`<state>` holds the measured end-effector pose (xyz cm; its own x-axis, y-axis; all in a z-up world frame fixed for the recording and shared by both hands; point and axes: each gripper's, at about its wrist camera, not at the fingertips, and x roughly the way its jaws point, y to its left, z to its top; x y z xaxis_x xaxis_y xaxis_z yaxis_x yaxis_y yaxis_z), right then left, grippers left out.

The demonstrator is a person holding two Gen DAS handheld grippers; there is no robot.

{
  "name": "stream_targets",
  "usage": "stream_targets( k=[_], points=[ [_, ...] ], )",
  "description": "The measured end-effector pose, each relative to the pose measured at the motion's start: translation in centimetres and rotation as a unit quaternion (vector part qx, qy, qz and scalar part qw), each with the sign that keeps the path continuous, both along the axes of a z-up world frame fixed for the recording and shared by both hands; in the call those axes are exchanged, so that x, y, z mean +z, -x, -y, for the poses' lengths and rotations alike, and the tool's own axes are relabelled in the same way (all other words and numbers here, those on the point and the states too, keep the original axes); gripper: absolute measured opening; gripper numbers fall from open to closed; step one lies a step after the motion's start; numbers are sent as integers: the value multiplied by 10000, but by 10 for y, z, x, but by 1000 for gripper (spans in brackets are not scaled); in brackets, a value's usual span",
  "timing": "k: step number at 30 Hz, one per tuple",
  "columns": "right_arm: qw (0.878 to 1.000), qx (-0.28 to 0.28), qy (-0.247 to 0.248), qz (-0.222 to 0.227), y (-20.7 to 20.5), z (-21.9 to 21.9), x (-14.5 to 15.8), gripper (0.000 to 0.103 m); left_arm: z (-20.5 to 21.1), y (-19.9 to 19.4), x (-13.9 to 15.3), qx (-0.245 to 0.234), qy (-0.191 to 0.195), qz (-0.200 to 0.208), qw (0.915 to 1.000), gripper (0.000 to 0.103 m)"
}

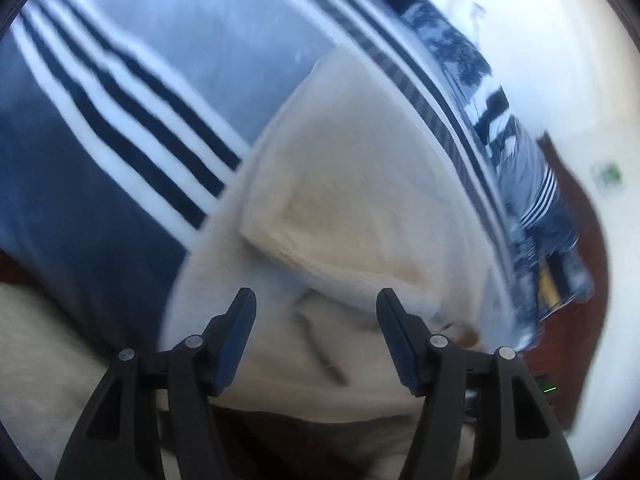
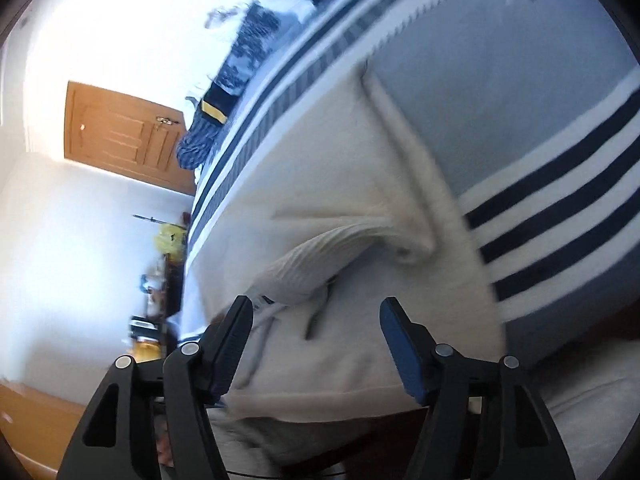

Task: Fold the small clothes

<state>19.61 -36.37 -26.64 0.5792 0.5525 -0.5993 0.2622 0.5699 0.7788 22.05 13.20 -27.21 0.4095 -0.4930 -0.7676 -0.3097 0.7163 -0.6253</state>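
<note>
cream knit garment point(image 1: 352, 184), lying on striped bedspread point(image 1: 120, 128), 12 o'clock of left gripper point(image 1: 316, 340) and right gripper point(image 2: 316, 344). one flap folded over; further folds seemingly left. jaws of both spread, empty.

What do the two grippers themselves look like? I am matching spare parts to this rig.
The left gripper and right gripper look alike: matte black angular plastic frames with triangular cut-outs, round silver pivot pins, and two tapering fingers faced with dark blue pads. No cables, markings or sleeves show clearly.
</note>
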Motion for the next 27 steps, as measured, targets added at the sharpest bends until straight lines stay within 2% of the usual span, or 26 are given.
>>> stream_targets(
  k=[2, 4, 6, 8, 9, 10, 11, 12, 13, 15, 17, 21, 23, 25, 27],
  points=[
    [9986, -272, -376, -242, -12, 6, -11, 71, -3, -6, -8, 192, 114, -178, 9996, 62],
    [9943, -559, -751, -507, -23, 13, -25, 72, -7, -13, -16, 568, -70, -541, 9969, 61],
    [9900, -785, -942, -693, -32, 18, -35, 73, -9, -16, -16, 832, -314, -706, 9935, 61],
    [9907, -780, -791, -781, -44, 20, -37, 73, -8, -23, -19, 905, -504, -932, 9902, 61],
    [9910, -780, -685, -839, -46, 21, -37, 69, -7, -25, -21, 895, -500, -1018, 9895, 57],
    [9911, -784, -605, -890, -49, 19, -37, 65, -4, -27, -22, 840, -499, -1041, 9898, 40],
    [9913, -764, -528, -935, -53, 19, -36, 53, -3, -28, -22, 785, -507, -1047, 9901, 23],
    [9914, -721, -335, -1037, -55, 19, -35, 39, 0, -29, -21, 696, -458, -1014, 9913, 17],
    [9915, -649, -160, -1120, -57, 19, -34, 34, 0, -27, -21, 640, -403, -934, 9928, 7],
    [9927, -409, 226, -1111, -56, 16, -28, 16, -1, -21, -14, 524, -485, -673, 9952, 5],
    [9930, -237, 572, -1002, -47, 15, -21, 7, -5, -15, -6, 378, -531, -390, 9971, 4],
    [9969, 16, 540, -573, -29, 26, -6, 5, -17, 11, 25, 290, -177, 330, 9989, 4],
    [9985, 147, 524, -108, -13, 33, 20, 5, -17, 25, 35, 182, -255, 531, 9981, 4],
    [9973, 190, 710, 35, 9, 34, 33, 4, -12, 33, 27, -30, -567, 507, 9971, 4],
    [9971, 229, 721, 38, 25, 33, 25, 4, -12, 39, 1, -144, -733, 222, 9970, 4]
  ],
)
